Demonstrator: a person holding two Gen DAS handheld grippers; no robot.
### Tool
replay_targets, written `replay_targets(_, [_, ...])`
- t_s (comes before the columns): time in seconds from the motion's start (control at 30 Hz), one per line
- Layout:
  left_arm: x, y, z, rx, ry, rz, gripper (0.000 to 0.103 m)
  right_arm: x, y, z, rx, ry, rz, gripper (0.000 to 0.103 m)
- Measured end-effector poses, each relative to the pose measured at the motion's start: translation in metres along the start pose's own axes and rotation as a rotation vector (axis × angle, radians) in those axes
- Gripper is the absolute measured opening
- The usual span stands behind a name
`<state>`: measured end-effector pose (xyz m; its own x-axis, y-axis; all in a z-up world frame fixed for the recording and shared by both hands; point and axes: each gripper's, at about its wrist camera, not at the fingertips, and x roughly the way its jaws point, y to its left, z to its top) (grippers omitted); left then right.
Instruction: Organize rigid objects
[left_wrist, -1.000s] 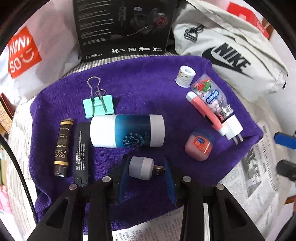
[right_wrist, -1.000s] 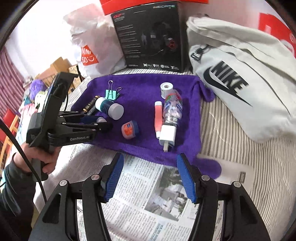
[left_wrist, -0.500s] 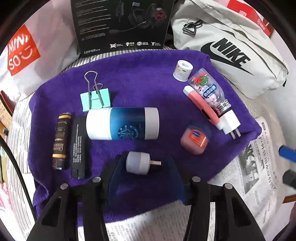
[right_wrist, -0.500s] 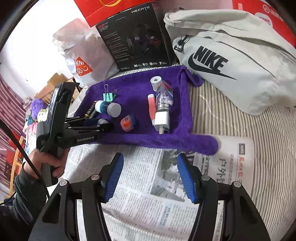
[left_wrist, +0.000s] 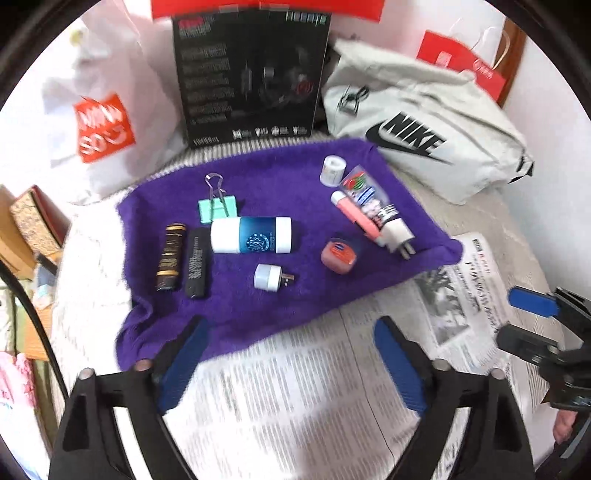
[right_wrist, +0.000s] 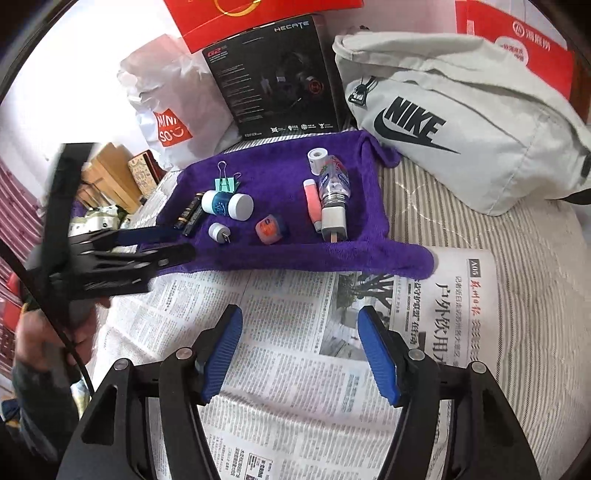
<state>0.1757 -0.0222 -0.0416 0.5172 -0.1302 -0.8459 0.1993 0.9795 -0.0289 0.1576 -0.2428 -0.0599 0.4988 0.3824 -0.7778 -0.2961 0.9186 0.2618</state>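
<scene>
Small rigid objects lie on a purple towel (left_wrist: 280, 173). Among them are a grey USB plug (left_wrist: 271, 276), a blue-and-white cylinder (left_wrist: 251, 235), a mint binder clip (left_wrist: 218, 208), two dark sticks (left_wrist: 170, 256), a red balm tin (left_wrist: 339, 253), a pink tube (left_wrist: 354, 214), a white charger (left_wrist: 397, 233) and a tape roll (left_wrist: 332, 170). My left gripper (left_wrist: 288, 354) is open and empty, above the towel's near edge. My right gripper (right_wrist: 299, 350) is open and empty over the newspaper (right_wrist: 295, 306). The plug (right_wrist: 219, 232) also shows in the right wrist view.
A black headset box (left_wrist: 251, 74), a white Miniso bag (left_wrist: 103, 125) and a grey Nike bag (left_wrist: 424, 129) stand behind the towel. Red boxes (right_wrist: 517, 48) are at the back right. Striped bedding (right_wrist: 517, 258) lies to the right, clutter (right_wrist: 107, 173) to the left.
My left gripper opened, let go of the grey USB plug on the towel and pulled back and up. My right gripper drew back over the newspaper.
</scene>
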Motion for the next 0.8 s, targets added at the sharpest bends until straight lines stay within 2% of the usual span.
replay_targets(0.03, [-0.01, -0.003, -0.004, 0.003, -0.02, 0.021, 0.101, -0.002, 0.003, -0.002, -0.003, -0.003, -0.011, 0.066])
replay_targets(0.1, [-0.032, -0.01, -0.013, 0.01, -0.064, 0.076, 0.102, -0.007, 0.011, -0.004, -0.005, -0.007, -0.022, 0.078])
replay_targets(0.13, [-0.044, -0.012, -0.018, 0.008, -0.079, 0.091, 0.103, -0.01, 0.014, -0.006, -0.003, -0.017, -0.024, 0.089])
replay_targets(0.17, [-0.048, -0.012, -0.018, 0.005, -0.083, 0.092, 0.103, -0.014, 0.018, -0.007, -0.002, -0.03, -0.025, 0.095])
replay_targets(0.3, [-0.077, -0.015, -0.03, -0.026, -0.118, 0.112, 0.103, -0.029, 0.032, -0.012, 0.004, -0.056, -0.048, 0.102])
replay_targets(0.4, [-0.092, -0.012, -0.042, -0.074, -0.146, 0.128, 0.103, -0.038, 0.037, -0.015, 0.018, -0.069, -0.088, 0.103])
replay_targets(0.53, [-0.099, -0.005, -0.058, -0.16, -0.146, 0.052, 0.103, -0.045, 0.038, -0.021, 0.06, -0.055, -0.109, 0.103])
replay_targets(0.8, [-0.109, -0.02, -0.074, -0.144, -0.149, 0.11, 0.103, -0.058, 0.045, -0.037, 0.048, -0.043, -0.189, 0.103])
